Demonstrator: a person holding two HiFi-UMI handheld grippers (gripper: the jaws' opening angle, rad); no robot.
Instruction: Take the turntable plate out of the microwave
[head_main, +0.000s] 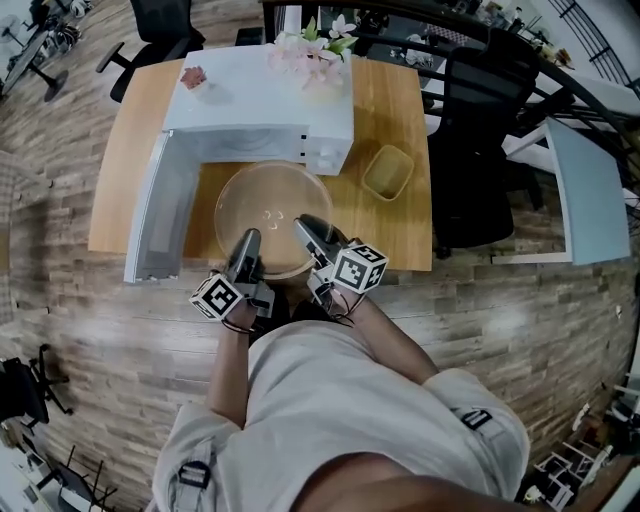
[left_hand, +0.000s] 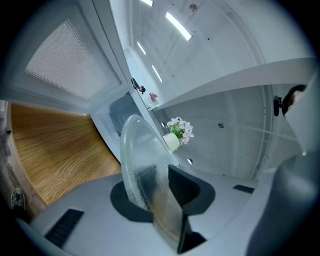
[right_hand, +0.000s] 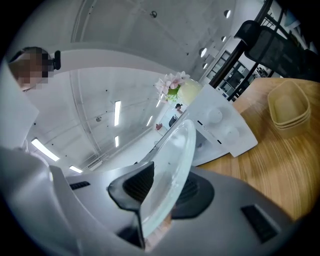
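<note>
Here, clear turntable plate (head_main: 268, 215) before the open microwave (head_main: 260, 110), left gripper (head_main: 248, 240) and right gripper (head_main: 308, 226) fingers clamped on its rim, control panel (right_hand: 220, 125) print unreadable.

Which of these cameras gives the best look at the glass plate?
The head view: it shows nearly the whole round glass turntable plate in front of the open microwave, with the left gripper and right gripper clamped on its near rim. Each gripper view shows only a rim section, edge-on between its jaws.

Beige tub (head_main: 388, 171) on wooden table (head_main: 135, 150), pale flowers (head_main: 318, 48) behind, black office chair (head_main: 490, 110) alongside.
</note>
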